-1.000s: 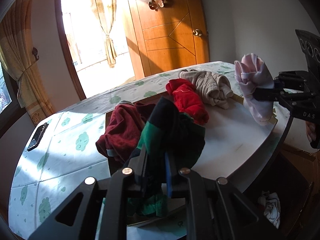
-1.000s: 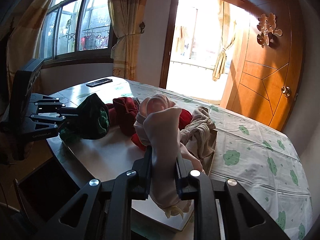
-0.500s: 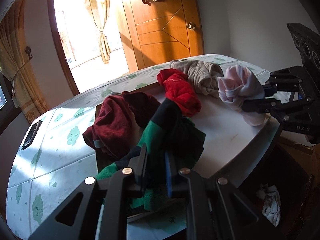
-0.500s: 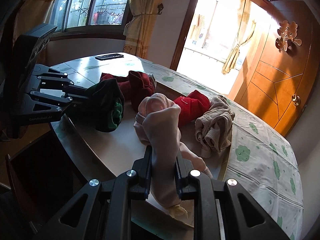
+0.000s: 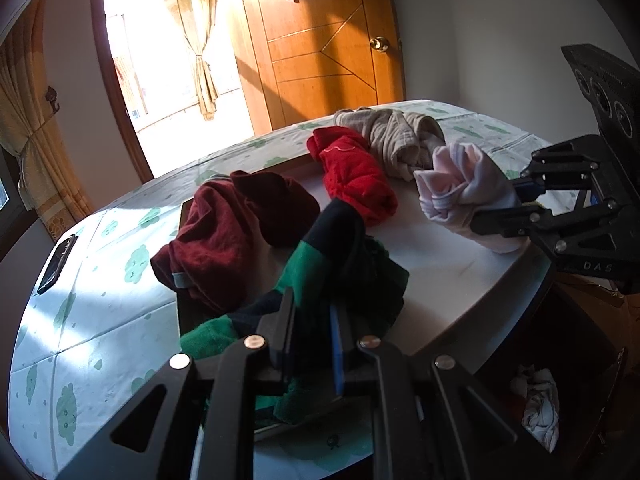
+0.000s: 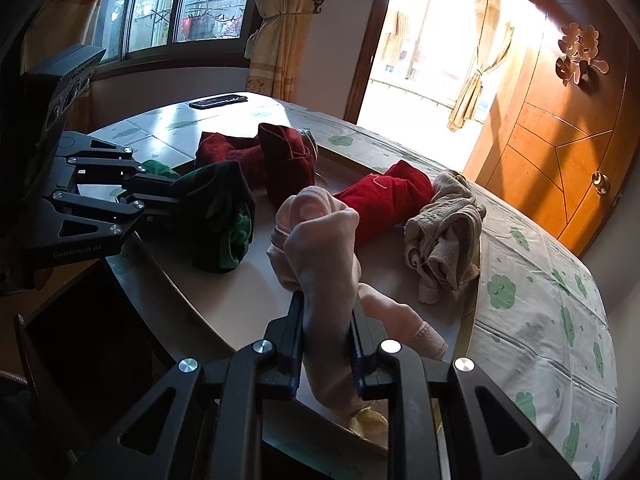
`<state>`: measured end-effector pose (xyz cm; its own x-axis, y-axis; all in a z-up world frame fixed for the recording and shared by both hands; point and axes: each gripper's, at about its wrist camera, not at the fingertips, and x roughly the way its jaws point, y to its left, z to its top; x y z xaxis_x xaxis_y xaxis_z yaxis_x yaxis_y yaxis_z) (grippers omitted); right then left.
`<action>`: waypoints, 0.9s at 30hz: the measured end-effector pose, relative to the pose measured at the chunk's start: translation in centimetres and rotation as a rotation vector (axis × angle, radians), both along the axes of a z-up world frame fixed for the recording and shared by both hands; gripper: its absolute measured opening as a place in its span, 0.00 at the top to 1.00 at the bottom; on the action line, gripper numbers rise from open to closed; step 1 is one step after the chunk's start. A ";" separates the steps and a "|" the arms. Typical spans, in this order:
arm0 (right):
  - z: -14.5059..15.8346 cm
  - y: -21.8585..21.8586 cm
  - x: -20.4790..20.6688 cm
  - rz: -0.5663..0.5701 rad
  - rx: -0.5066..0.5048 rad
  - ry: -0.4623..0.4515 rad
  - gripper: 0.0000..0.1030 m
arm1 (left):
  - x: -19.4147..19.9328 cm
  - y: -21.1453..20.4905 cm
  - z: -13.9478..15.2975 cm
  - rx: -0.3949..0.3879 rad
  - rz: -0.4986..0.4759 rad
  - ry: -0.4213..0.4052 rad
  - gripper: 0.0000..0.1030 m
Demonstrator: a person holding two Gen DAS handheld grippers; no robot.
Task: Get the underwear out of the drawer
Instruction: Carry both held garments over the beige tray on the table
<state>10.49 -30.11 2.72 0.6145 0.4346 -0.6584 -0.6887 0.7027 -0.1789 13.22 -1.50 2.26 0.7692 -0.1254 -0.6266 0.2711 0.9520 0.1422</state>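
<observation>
Underwear goes down softly, one in each hand

Both tongs are squeezed shut on cloth. The left tongs grip the green and black underwear, which hangs low over the near edge of the white board on the tabletop. The right tongs grip the pink underwear, which is just above the board, close to the red underwear.

Three more pieces lie on the board already: the dark red underwear, the red one and the beige underwear. So the step in hand looks like putting these two down beside them.

To do it well, lower each piece until it rests on the board, then let go. Pick the bare white patch in the middle, so nothing lands on top of another piece. The pink one has a tail hanging under the tongs, so bring it well over the board first. The green one sits right at the edge, so push it in a bit or it may slide off.

Down by the open drawer there is a white cloth. I cannot tell if it is underwear too.
</observation>
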 end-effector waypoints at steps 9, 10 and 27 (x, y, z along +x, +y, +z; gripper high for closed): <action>-0.8 0.6 0.4 -0.008 -0.014 0.031 0.79 | 0.3 0.0 -0.2 -0.002 -0.001 0.017 0.88; -0.8 0.7 0.4 -0.008 -0.016 0.033 0.79 | 0.3 0.1 -0.2 -0.005 -0.001 0.021 0.88; -1.6 1.2 1.7 -0.039 -0.026 0.103 0.79 | 1.3 0.0 -0.2 -0.014 -0.008 0.076 0.87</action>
